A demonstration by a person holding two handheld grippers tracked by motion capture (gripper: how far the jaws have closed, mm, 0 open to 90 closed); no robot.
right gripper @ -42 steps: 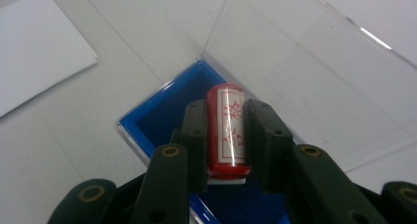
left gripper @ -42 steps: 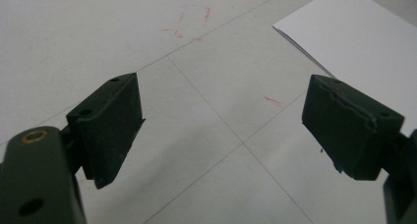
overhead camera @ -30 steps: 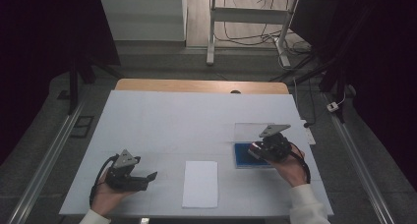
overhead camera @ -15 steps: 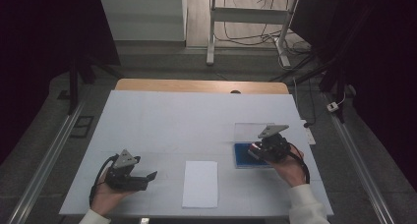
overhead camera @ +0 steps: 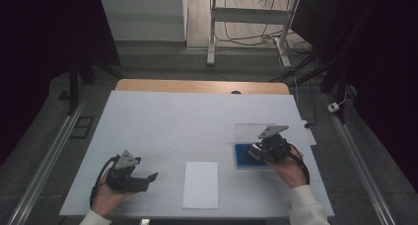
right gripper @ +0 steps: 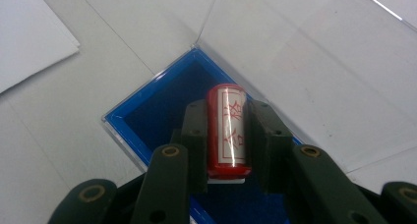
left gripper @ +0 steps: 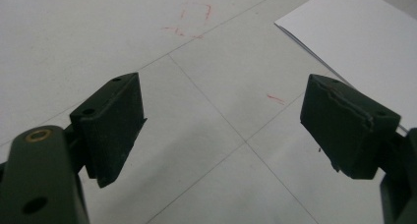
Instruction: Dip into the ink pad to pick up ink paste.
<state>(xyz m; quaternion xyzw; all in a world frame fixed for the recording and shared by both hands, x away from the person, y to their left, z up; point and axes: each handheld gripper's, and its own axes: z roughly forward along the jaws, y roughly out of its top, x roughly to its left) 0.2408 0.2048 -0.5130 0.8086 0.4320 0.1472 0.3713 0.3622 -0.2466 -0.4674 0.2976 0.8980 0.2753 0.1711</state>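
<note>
My right gripper is shut on a red cylindrical stamp with a white label and red characters, held just above a blue ink pad in a clear case whose lid lies open behind it. From above, the right gripper hovers over the blue pad at the right of the table. My left gripper rests open at the front left, pointing toward a white sheet of paper. In the left gripper view the left gripper holds nothing, and the paper's corner lies ahead.
The white table top has faint grid lines and small red marks. A wooden strip runs along its far edge. Beyond it stand table legs and cables on the floor. Metal rails flank the table.
</note>
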